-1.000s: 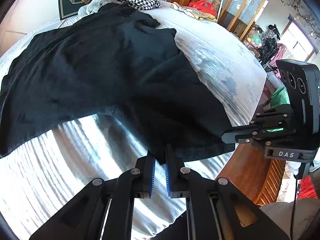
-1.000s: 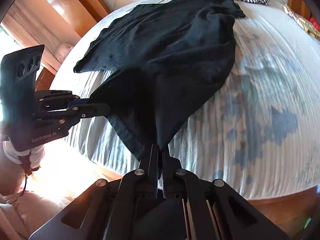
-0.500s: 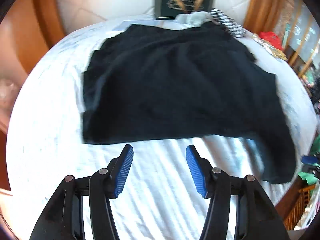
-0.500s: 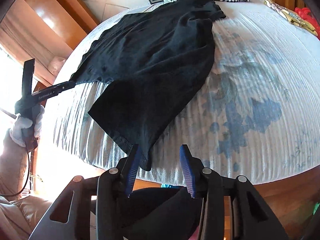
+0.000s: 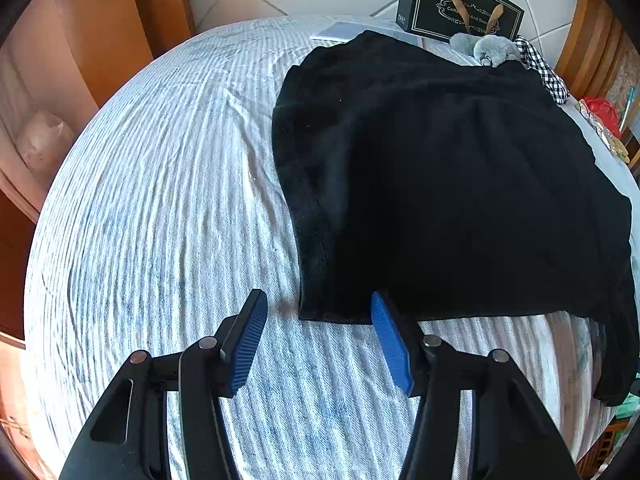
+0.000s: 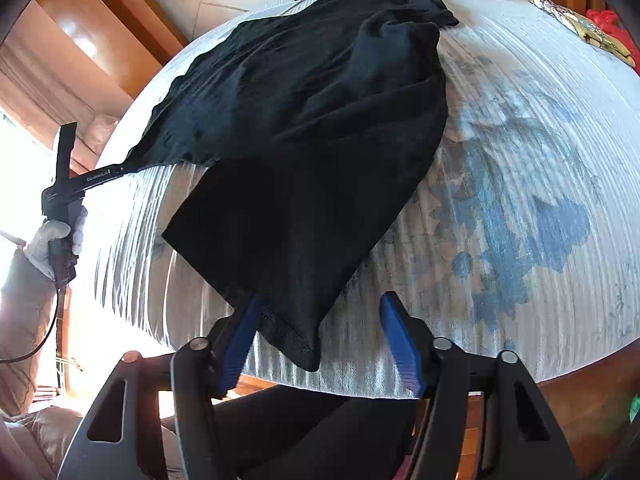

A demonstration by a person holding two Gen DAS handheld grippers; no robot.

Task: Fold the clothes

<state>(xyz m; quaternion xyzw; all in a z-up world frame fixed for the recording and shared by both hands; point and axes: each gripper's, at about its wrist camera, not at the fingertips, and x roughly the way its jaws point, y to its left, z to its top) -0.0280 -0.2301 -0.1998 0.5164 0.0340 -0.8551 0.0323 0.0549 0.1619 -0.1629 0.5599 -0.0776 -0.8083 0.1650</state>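
Note:
A black garment (image 5: pixel 448 184) lies spread on the white and blue striped bed (image 5: pixel 152 200). My left gripper (image 5: pixel 320 344) is open and empty, just in front of the garment's near left corner. In the right wrist view the garment (image 6: pixel 304 152) drapes toward the bed's near edge, one corner hanging over it. My right gripper (image 6: pixel 320 340) is open with that hanging corner between its blue pads, not clamped. The left gripper (image 6: pixel 96 178) also shows there, at the garment's left edge.
A black gift box (image 5: pixel 460 8), a grey plush toy (image 5: pixel 488 48) and a checked cloth (image 5: pixel 548 72) sit at the far end of the bed. Red and yellow items (image 6: pixel 592 28) lie at the far right. Wooden panelling (image 5: pixel 88 40) borders the left.
Both grippers were shut on the garment's near hem a second ago. Both have opened and let go. The left gripper has moved left to the garment's near left corner.

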